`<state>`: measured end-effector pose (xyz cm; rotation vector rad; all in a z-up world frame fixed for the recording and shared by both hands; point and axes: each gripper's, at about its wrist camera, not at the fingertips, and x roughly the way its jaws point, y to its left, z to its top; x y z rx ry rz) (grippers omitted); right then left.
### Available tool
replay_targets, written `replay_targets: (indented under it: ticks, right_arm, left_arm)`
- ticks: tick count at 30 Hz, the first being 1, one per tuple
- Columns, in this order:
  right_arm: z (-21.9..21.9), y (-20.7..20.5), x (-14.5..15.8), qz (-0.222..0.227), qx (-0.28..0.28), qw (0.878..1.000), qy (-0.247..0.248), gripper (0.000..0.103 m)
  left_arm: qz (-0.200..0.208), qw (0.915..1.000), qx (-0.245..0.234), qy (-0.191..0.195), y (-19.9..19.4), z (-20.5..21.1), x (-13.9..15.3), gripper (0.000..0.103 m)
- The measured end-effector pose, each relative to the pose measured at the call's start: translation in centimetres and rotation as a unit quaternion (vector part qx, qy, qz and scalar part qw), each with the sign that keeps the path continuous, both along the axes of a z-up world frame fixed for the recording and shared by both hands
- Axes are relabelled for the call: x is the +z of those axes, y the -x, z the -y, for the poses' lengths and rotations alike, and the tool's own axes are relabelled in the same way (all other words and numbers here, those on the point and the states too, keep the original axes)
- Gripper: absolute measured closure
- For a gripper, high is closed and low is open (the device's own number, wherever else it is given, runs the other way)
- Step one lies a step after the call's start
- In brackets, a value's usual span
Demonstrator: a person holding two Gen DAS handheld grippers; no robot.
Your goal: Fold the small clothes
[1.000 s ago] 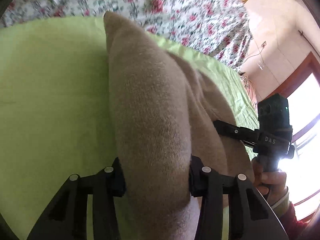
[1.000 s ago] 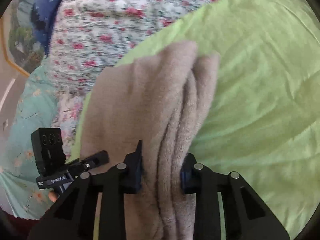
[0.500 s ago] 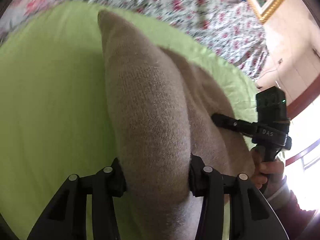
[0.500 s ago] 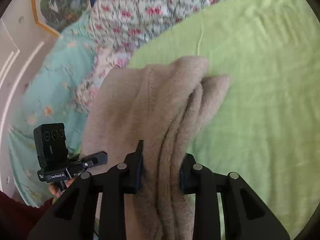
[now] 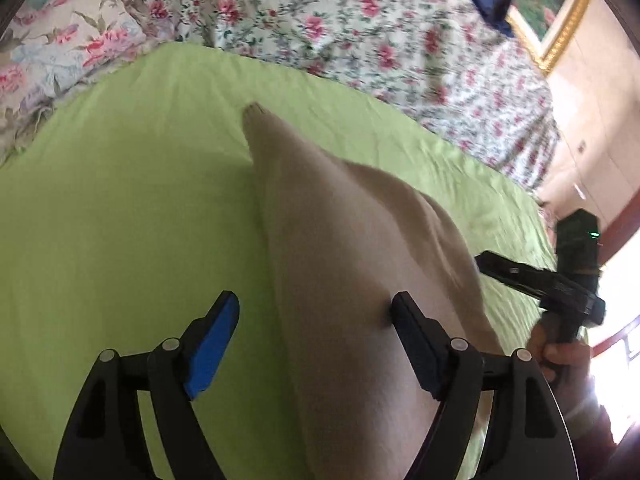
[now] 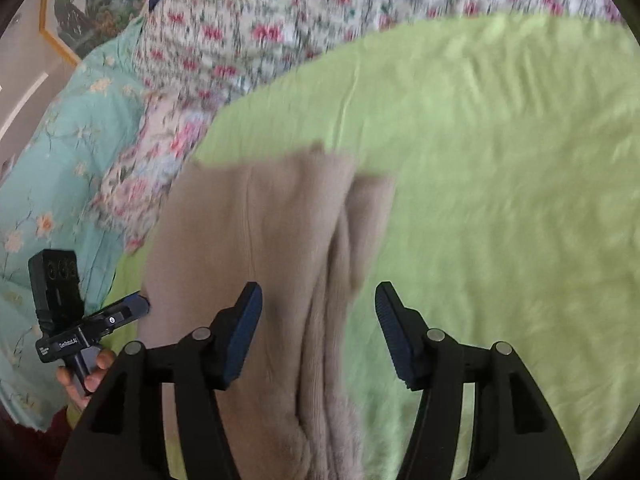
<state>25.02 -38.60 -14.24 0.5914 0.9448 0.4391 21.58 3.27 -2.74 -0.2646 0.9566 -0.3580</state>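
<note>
A beige knitted garment [image 5: 344, 264] lies bunched in folds on a lime green sheet [image 5: 120, 220]. My left gripper [image 5: 316, 316] is open, its jaws spread wide around the near end of the garment, which runs between them. In the right wrist view the same garment [image 6: 272, 240] lies in soft pleats, and my right gripper [image 6: 318, 304] is open around its near edge. The right gripper shows in the left wrist view [image 5: 560, 280] at the garment's right side. The left gripper shows in the right wrist view [image 6: 80, 320] at its left side.
A floral quilt [image 5: 360, 28] is heaped behind the green sheet. A turquoise flowered cover [image 6: 48, 160] lies at the left. A gold framed picture [image 5: 560, 24] hangs on the wall, and a bright window is at the right.
Both grippers have opened and let go of the garment, which they were clamping before. The garment has dropped lower onto the green sheet, and both cameras see more of the bed.
</note>
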Motion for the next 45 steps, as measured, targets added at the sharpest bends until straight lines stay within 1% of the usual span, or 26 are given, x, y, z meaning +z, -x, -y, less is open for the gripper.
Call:
replay_targets:
  ticks: [2,4,5,6,8,9,10,12,14,16,17,19,21,24,28,30,32,34,35,39,40,41,42,43,44,45]
  right_arm:
    - [-0.4,-1.5,0.3,0.002,-0.001,1.0,0.002,0.043]
    - [-1.1,-3.3,0.0,-0.004,-0.002,1.0,0.01,0.048]
    - [-1.6,-4.0,-0.3,-0.011,0.003,1.0,0.009,0.069]
    - [-2.2,-4.8,-0.6,-0.022,0.011,1.0,0.01,0.095]
    - [-2.4,-5.2,0.4,0.002,0.008,1.0,0.027,0.095]
    - [-2.0,-5.1,1.2,0.02,-0.001,0.999,0.031,0.095]
    - [-1.4,-5.1,1.8,0.027,-0.01,0.999,0.033,0.095]
    - [-1.1,-5.9,1.2,0.015,-0.013,0.999,0.049,0.096]
    - [-1.7,-6.5,-0.2,-0.007,-0.003,0.998,0.069,0.095]
    - [-2.4,-6.7,-1.6,-0.029,0.012,0.997,0.07,0.094]
    - [-2.3,-6.4,-1.6,-0.029,0.007,0.997,0.068,0.09]
    - [-1.6,-4.9,-0.5,-0.024,-0.003,0.999,0.045,0.09]
    - [-0.9,-2.5,1.0,-0.008,-0.006,1.0,0.029,0.08]
    - [-0.2,2.3,2.6,0.009,-0.008,1.0,0.018,0.072]
    - [0.2,8.1,2.3,-0.008,-0.016,1.0,0.005,0.072]
    - [0.4,11.0,1.6,-0.015,-0.021,1.0,-0.004,0.072]
    - [0.3,12.5,1.0,-0.024,-0.023,0.999,-0.009,0.072]
    - [0.0,13.6,0.2,-0.029,-0.022,0.999,-0.01,0.072]
    - [-0.2,13.8,-0.1,-0.034,-0.02,0.999,-0.011,0.072]
    - [-1.4,13.7,-0.8,-0.032,-0.008,0.999,-0.002,0.072]
    - [-1.6,13.6,-0.9,-0.033,-0.007,0.999,0.001,0.072]
    - [-1.8,13.4,-1.1,-0.034,-0.005,0.999,0.005,0.072]
    - [-2.0,13.2,-1.1,-0.032,-0.001,0.999,0.006,0.079]
    - [-2.0,13.0,-1.0,-0.031,0.0,1.0,0.003,0.091]
    - [-1.8,12.9,-0.7,-0.029,0.0,1.0,-0.003,0.095]
    - [-1.5,13.0,-0.2,-0.022,-0.004,1.0,-0.006,0.095]
  left_arm:
    - [-0.008,0.9999,0.012,-0.003,-1.7,0.0,-0.3,0.024]
    - [-0.015,0.9995,0.024,-0.012,-3.2,0.2,-0.8,0.024]
    - [-0.017,0.9992,0.03,-0.02,-3.8,0.4,-1.0,0.025]
    - [-0.019,0.9989,0.032,-0.027,-4.2,0.6,-1.1,0.027]
    - [-0.019,0.9985,0.036,-0.036,-4.8,0.8,-1.3,0.035]
    - [-0.02,0.998,0.041,-0.044,-5.1,1.2,-1.4,0.035]
    - [-0.023,0.9976,0.044,-0.05,-5.0,1.2,-1.8,0.035]
    - [-0.025,0.9957,0.048,-0.075,-5.3,2.3,-2.6,0.035]
    - [-0.015,0.9934,0.051,-0.102,-5.0,3.1,-2.7,0.035]
    - [-0.007,0.9923,0.048,-0.114,-4.4,3.4,-1.9,0.036]
    - [-0.003,0.9927,0.043,-0.113,-3.9,3.4,-1.4,0.038]
    - [0.008,0.9936,0.026,-0.11,-2.2,3.2,-0.2,0.041]
    - [0.03,0.994,0.002,-0.105,0.3,3.0,1.1,0.041]
    - [0.056,0.9932,-0.03,-0.098,5.0,2.7,2.3,0.041]
    - [0.071,0.992,-0.056,-0.088,11.5,1.9,2.5,0.041]
    - [0.07,0.9916,-0.057,-0.092,14.2,1.8,2.0,0.041]
    - [0.068,0.9918,-0.057,-0.092,16.5,1.9,1.3,0.04]
    - [0.066,0.9904,-0.058,-0.107,17.7,2.7,0.4,0.04]
    - [0.066,0.9881,-0.056,-0.128,17.8,3.4,-0.3,0.04]
    - [0.08,0.9798,-0.04,-0.179,17.1,4.7,-2.0,0.042]
    - [0.078,0.9774,-0.035,-0.193,16.8,4.9,-2.7,0.049]
    - [0.074,0.9756,-0.031,-0.205,16.5,5.0,-3.3,0.063]
    - [0.062,0.9747,-0.027,-0.213,16.1,5.1,-4.1,0.07]
    - [0.052,0.976,-0.03,-0.209,15.9,5.1,-4.6,0.077]
    - [0.049,0.9758,-0.026,-0.211,15.9,5.1,-4.8,0.082]
    - [0.051,0.9757,-0.023,-0.212,16.0,5.2,-4.6,0.086]
